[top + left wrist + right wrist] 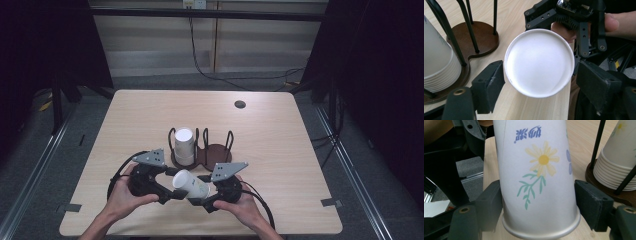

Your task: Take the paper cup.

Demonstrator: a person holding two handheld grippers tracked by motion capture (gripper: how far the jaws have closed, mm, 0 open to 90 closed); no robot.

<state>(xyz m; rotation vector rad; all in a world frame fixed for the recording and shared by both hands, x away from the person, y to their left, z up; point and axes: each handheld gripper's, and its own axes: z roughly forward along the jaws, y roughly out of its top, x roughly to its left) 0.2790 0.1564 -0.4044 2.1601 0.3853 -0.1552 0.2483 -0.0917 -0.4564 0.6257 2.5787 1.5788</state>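
White flower-printed paper cup (190, 184) lies tilted sideways above the table's near edge.

My paper cup (537, 175) looks smooth and matt, printed with a daisy. My tools' pads (489, 86) are matt black plastic, slightly scuffed. The worktop (270, 125) is pale wood-grain laminate; the cup holder (216, 151) has a dark glossy wooden base and thin black metal rods.

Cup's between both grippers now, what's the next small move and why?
Probably close the left gripper on the cup's base: its jaws flank the base with a gap at the right pad, while the right gripper brackets the cup near the rim.
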